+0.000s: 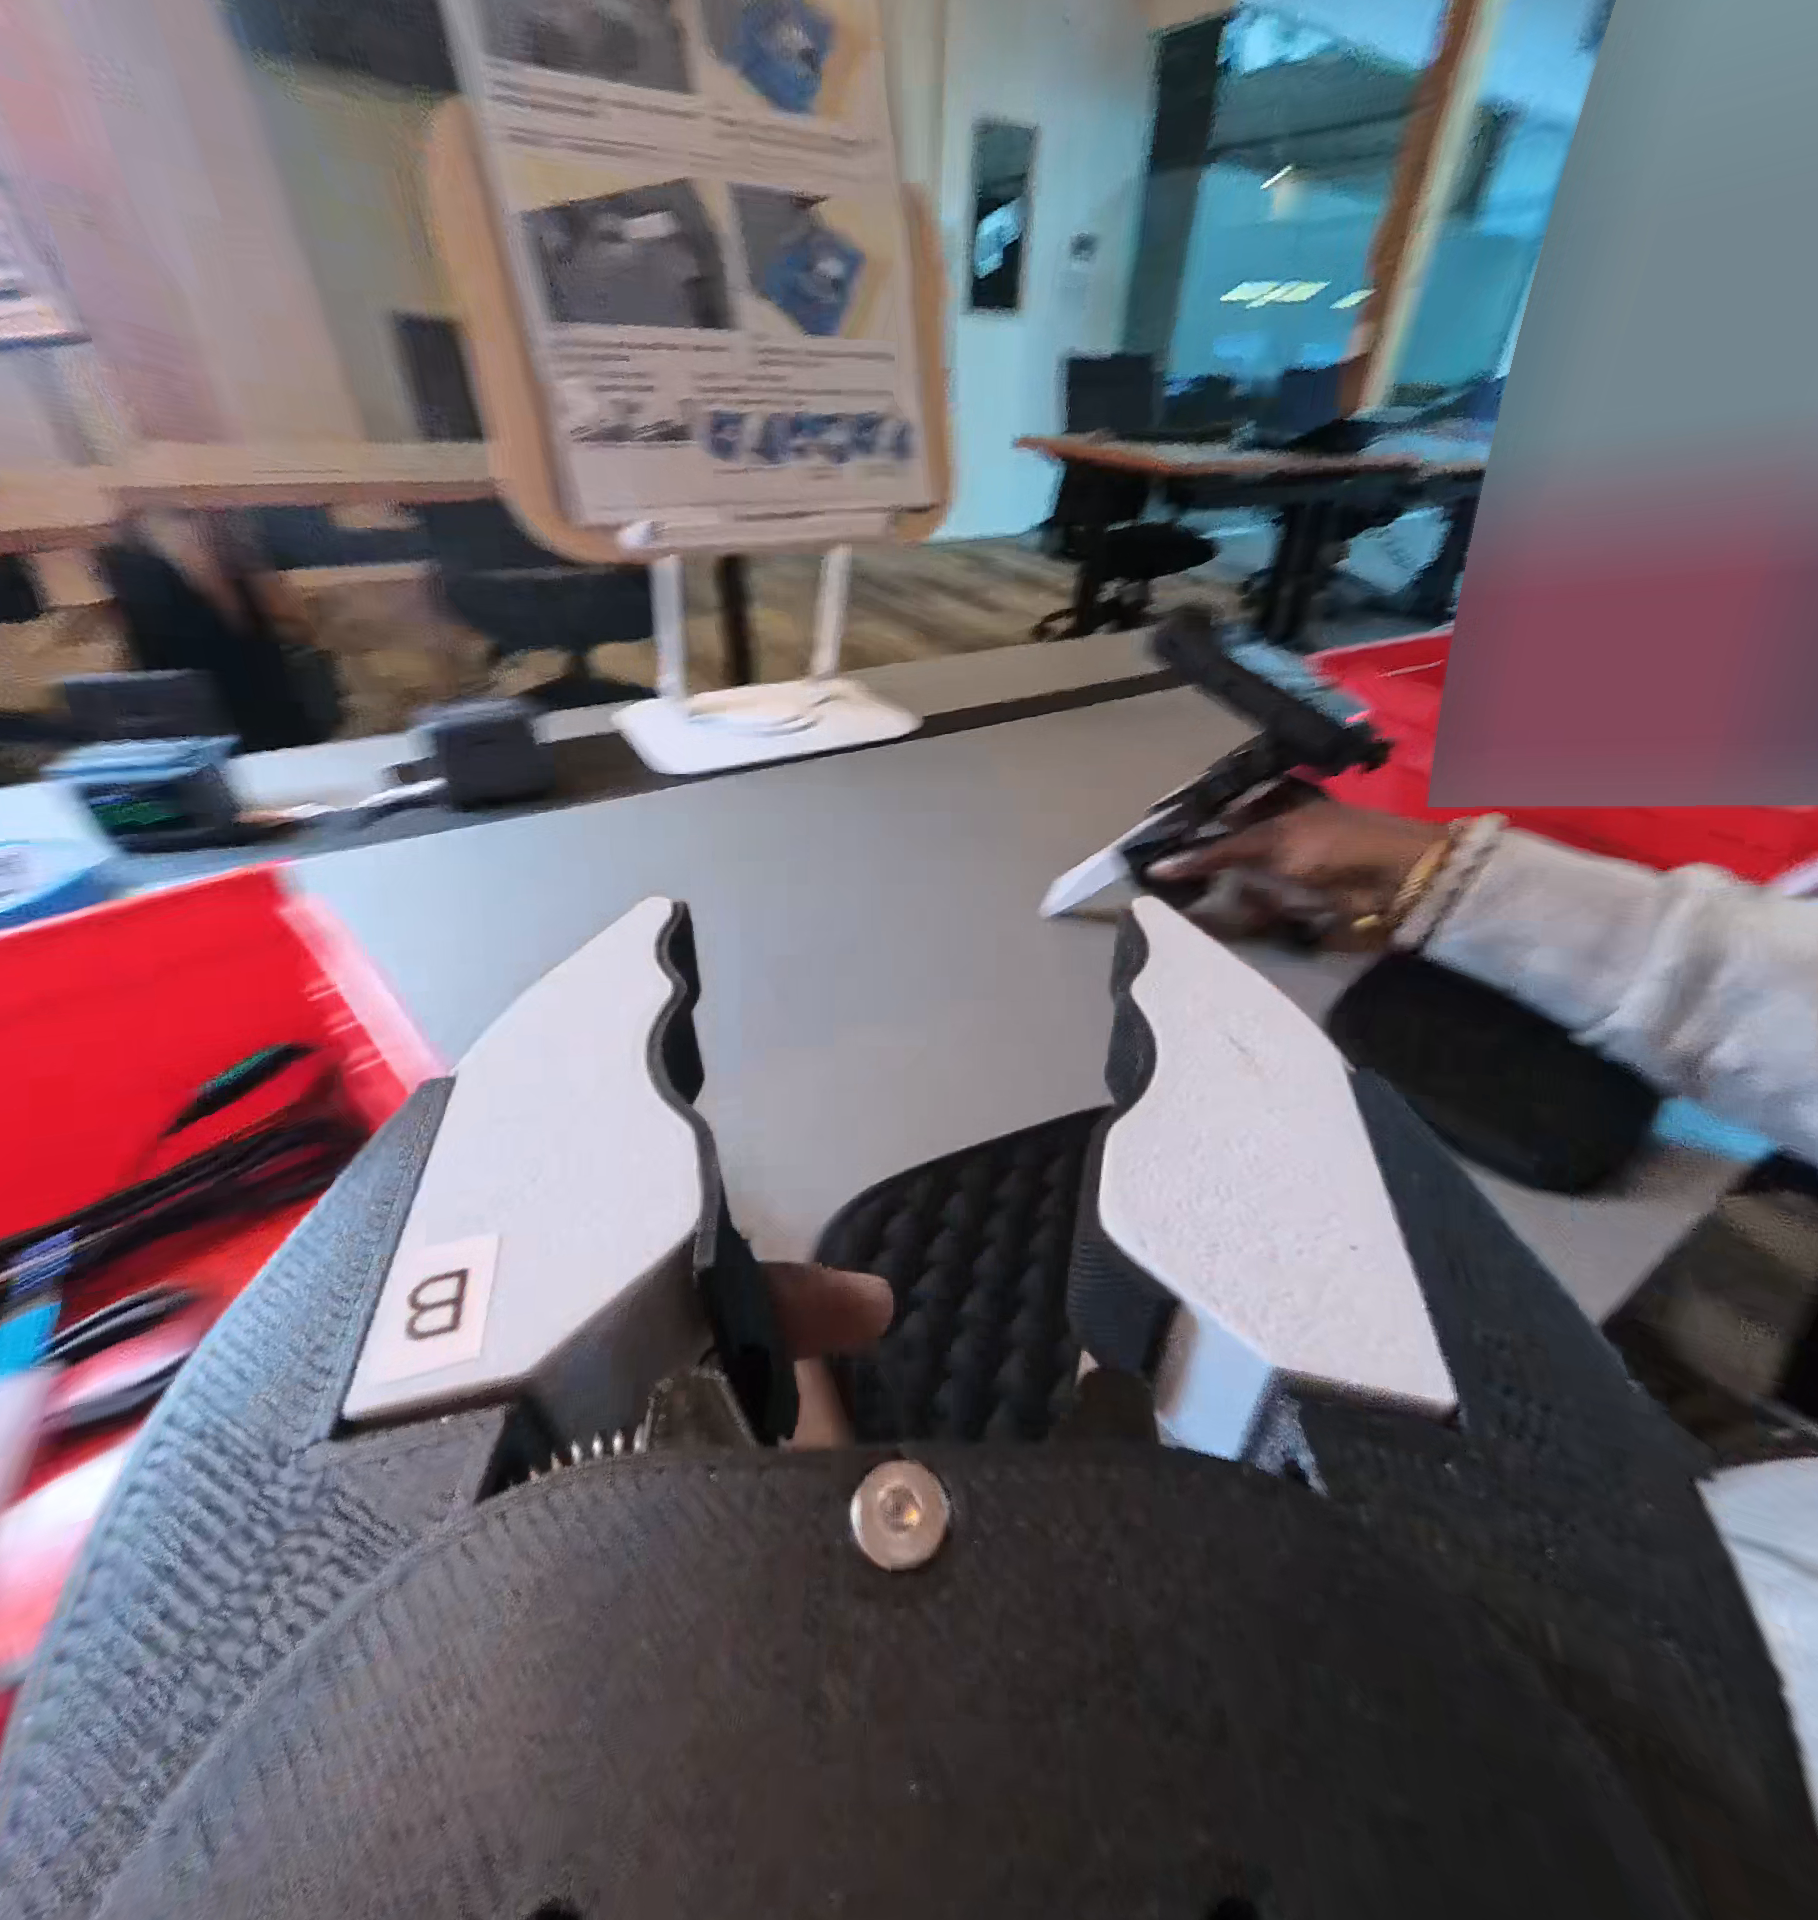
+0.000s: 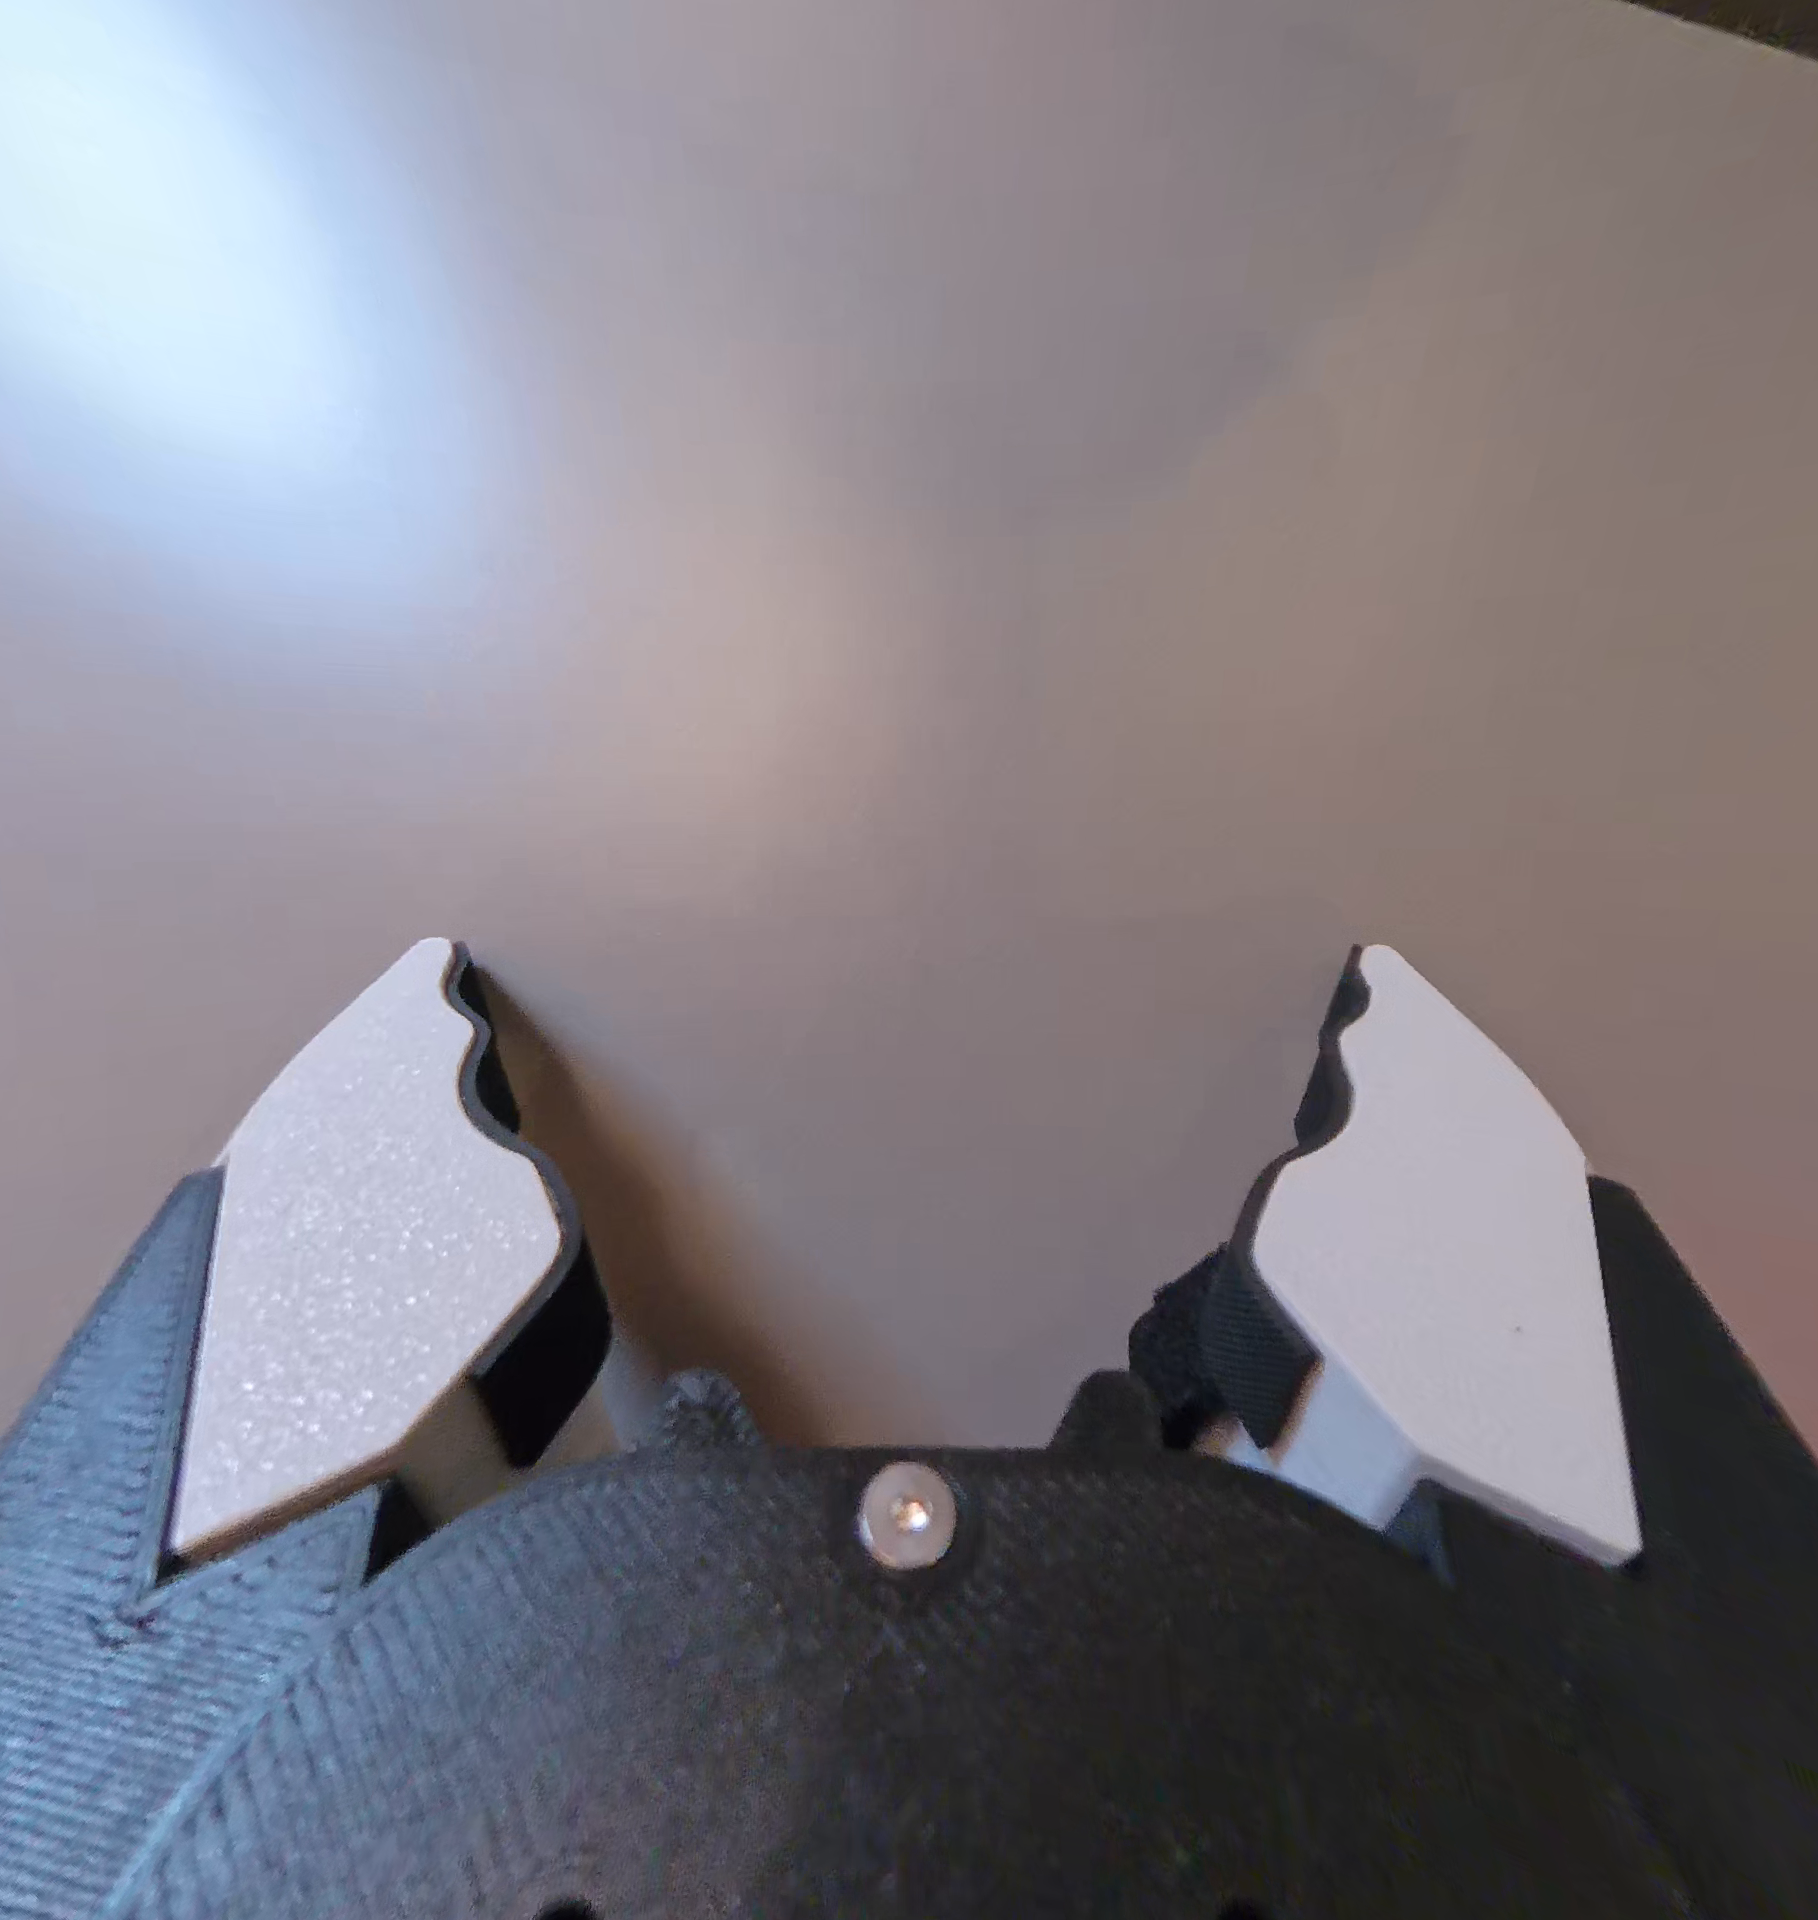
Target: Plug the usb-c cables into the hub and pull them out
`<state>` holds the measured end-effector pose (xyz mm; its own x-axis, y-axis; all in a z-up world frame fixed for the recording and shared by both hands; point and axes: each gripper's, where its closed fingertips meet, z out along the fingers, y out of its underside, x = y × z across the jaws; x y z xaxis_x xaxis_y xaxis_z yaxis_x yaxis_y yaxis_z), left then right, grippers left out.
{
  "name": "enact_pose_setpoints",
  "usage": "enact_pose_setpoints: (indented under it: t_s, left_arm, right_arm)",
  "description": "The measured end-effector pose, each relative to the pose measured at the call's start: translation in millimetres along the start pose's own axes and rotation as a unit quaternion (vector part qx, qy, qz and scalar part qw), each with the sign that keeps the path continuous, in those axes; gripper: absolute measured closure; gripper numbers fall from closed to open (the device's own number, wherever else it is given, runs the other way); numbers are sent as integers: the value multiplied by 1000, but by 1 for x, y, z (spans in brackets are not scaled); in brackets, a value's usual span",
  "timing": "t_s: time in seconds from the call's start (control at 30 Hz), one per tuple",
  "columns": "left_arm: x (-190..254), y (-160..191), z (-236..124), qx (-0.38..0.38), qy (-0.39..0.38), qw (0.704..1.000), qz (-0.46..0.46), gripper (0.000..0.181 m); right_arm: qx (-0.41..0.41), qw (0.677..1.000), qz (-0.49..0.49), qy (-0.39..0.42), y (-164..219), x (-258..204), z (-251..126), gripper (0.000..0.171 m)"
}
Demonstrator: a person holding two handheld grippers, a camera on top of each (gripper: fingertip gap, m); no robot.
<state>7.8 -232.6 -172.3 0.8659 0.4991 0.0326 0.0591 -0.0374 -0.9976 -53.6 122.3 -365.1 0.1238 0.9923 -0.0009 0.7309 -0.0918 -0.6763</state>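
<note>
Fingers of both grippers (image 1: 905, 914) (image 2: 910, 956) spread, gripping nothing.

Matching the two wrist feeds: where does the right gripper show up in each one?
Left wrist view: right gripper, far off at right, in a hand, tip on the grey table.
Right wrist view: right gripper, lower foreground, open.
Shared landmark: the grey table.

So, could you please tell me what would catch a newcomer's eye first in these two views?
Probably the bright red bin of dark cables at the left of the grey table, and the open left gripper, whose white fingers fill the foreground. At right, a white-sleeved hand holds the right gripper, open and empty over bare tabletop; a white-footed poster stand rises behind.
</note>
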Motion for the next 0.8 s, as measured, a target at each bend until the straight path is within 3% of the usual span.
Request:
enact_pose_setpoints:
  t_s: [0.07,0.13,0.23,0.33,0.43,0.6,0.8]
  left_arm:
    - [-41,6,-23,-56,-67,996,8,103]
    - [-81,17,-43,-129,-126,984,1,100]
    - [-119,42,-58,-253,-139,957,-33,100]
    - [-150,72,-59,-365,-133,920,-53,100]
    - [-178,97,-53,-424,-142,893,-56,101]
    - [-206,132,-47,-469,-187,861,-56,109]
    - [-217,152,-41,-491,-267,828,34,122]
  right_arm:
    - [0,1000,-21,-19,-2,-1,0,31]
    - [89,993,-36,-68,-23,-14,-16,49]
    - [329,930,-89,-138,-76,-46,-90,90]
    - [420,878,-118,-195,-78,-68,-131,117]
    - [425,854,-114,-277,-69,-88,-142,116]
    - [416,851,-152,-281,-63,-98,-141,112]
    - [422,841,-153,-301,-62,-104,-147,110]
